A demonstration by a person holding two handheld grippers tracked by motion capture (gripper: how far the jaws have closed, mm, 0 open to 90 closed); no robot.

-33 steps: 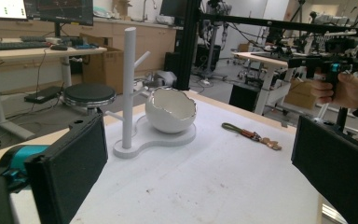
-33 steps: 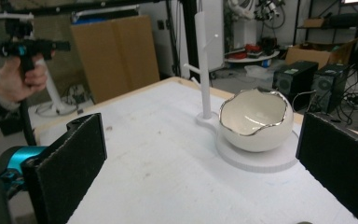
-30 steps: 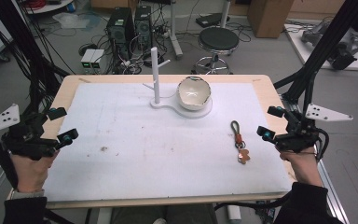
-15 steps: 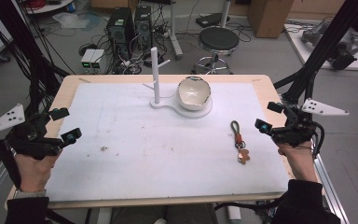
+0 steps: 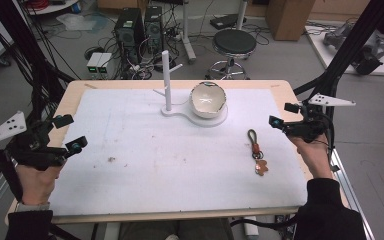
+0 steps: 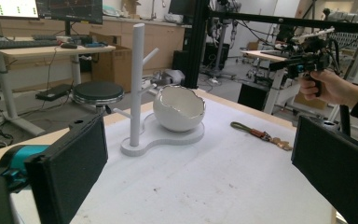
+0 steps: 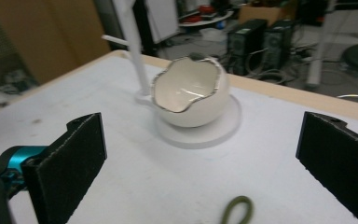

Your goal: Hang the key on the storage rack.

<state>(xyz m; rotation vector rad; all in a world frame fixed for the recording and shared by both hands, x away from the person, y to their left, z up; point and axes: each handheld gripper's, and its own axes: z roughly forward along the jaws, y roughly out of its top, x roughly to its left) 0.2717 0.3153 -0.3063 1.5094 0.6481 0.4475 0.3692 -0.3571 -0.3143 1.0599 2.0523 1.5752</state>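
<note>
A white eggshell-shaped bowl (image 5: pixel 208 99) sits on a white stand base (image 5: pixel 200 120) beside an upright white peg post (image 5: pixel 166 80) at the table's far middle. A keychain (image 5: pixel 256 150) with an olive loop, brown strap and small brown charm lies flat to the right. My left gripper (image 5: pixel 70 132) hovers open at the left edge, held by a hand. My right gripper (image 5: pixel 281 115) hovers open at the right edge, just right of the keychain. The bowl (image 6: pixel 179 108) and keychain (image 6: pixel 261 135) appear in the left gripper view. The bowl (image 7: pixel 190 97) and the olive loop (image 7: pixel 237 210) appear in the right gripper view.
A white mat (image 5: pixel 130 150) covers the wooden table (image 5: pixel 70 95). A small brown stain (image 5: pixel 111 160) marks the mat at the left. A black stool (image 5: pixel 234 44), computer towers (image 5: pixel 139 25) and cables stand on the floor beyond the far edge. Black frame poles rise at both sides.
My right gripper has moved up and away from the near edge, toward the far right. My left gripper has shifted slightly. Bowl, stand and keychain have stayed put.
</note>
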